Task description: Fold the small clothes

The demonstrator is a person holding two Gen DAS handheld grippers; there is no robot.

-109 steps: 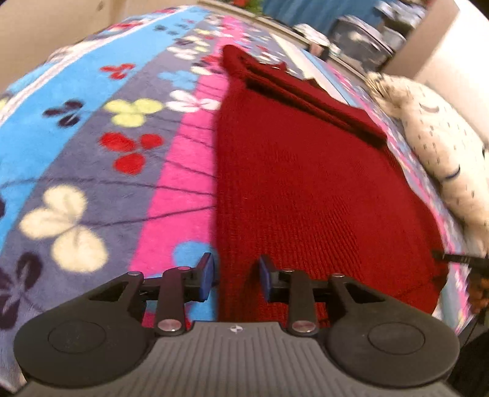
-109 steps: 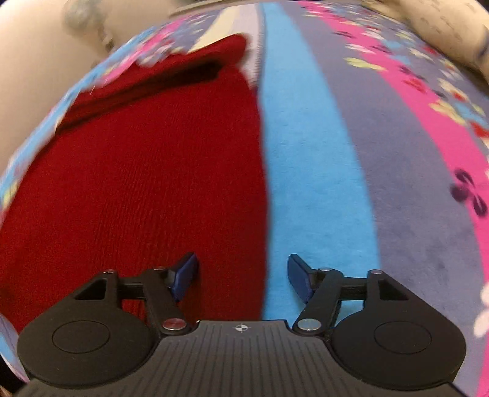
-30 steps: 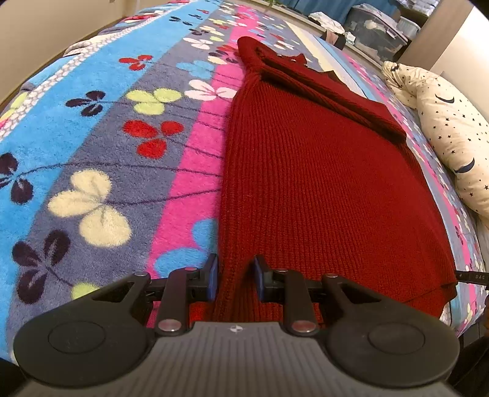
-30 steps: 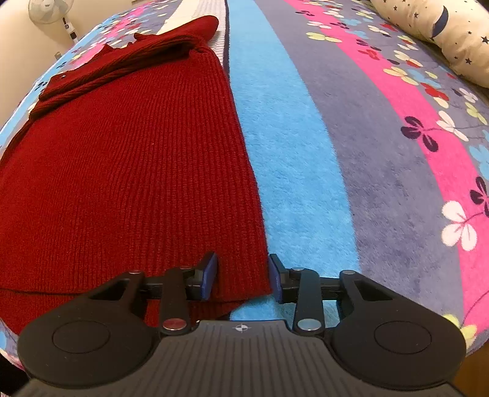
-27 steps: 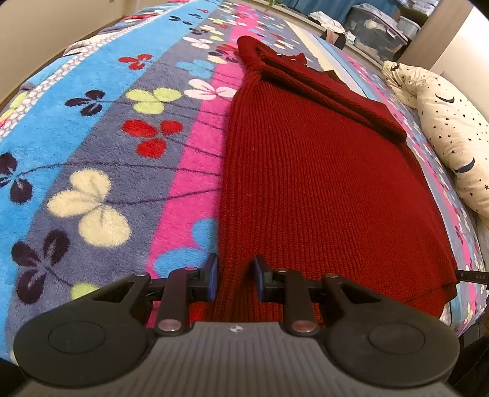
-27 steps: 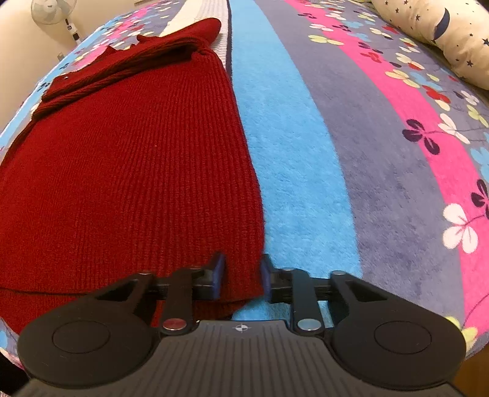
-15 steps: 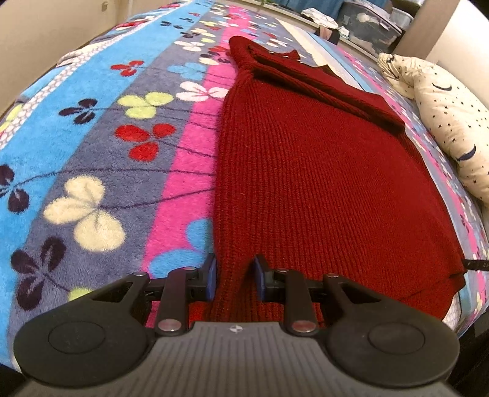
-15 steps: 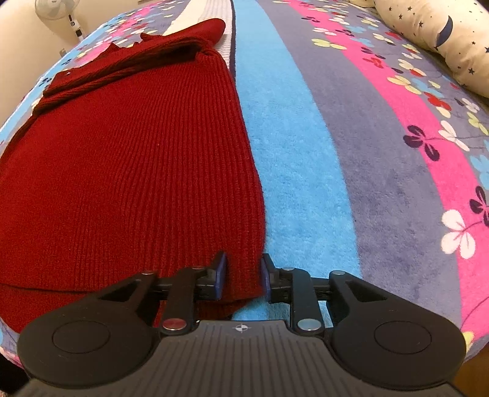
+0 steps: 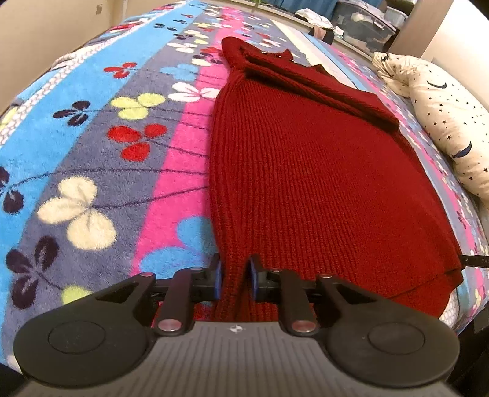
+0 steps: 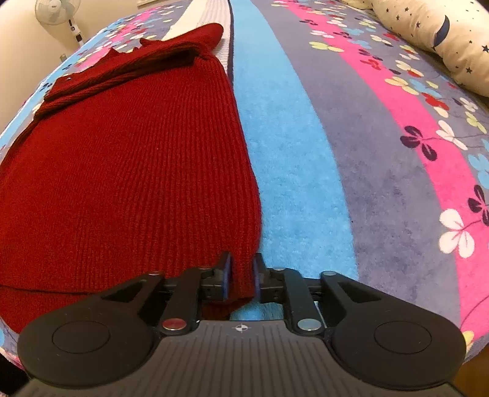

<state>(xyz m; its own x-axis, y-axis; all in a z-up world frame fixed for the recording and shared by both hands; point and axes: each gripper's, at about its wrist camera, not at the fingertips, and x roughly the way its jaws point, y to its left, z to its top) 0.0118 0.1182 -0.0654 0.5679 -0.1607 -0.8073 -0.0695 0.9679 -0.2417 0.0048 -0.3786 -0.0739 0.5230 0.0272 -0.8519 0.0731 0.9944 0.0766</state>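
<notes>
A dark red knitted sweater (image 9: 311,171) lies flat on a flowered blanket, its sleeves folded across the far end. My left gripper (image 9: 234,279) is shut on the sweater's near left hem corner, which bunches between the jaws. In the right wrist view the same sweater (image 10: 128,171) fills the left half. My right gripper (image 10: 241,274) is shut on its near right hem corner. Both corners are raised slightly off the blanket.
The blanket (image 9: 91,146) has blue, grey and pink stripes with flowers and covers a bed. A cream star-print pillow (image 9: 449,122) lies at the right, also in the right wrist view (image 10: 434,33). Storage bins (image 9: 363,21) stand beyond the bed. A fan (image 10: 58,12) stands at the far left.
Both grippers closed from open onto the sweater's hem corners. Since then they have lifted a little, and the hem rises with them.
</notes>
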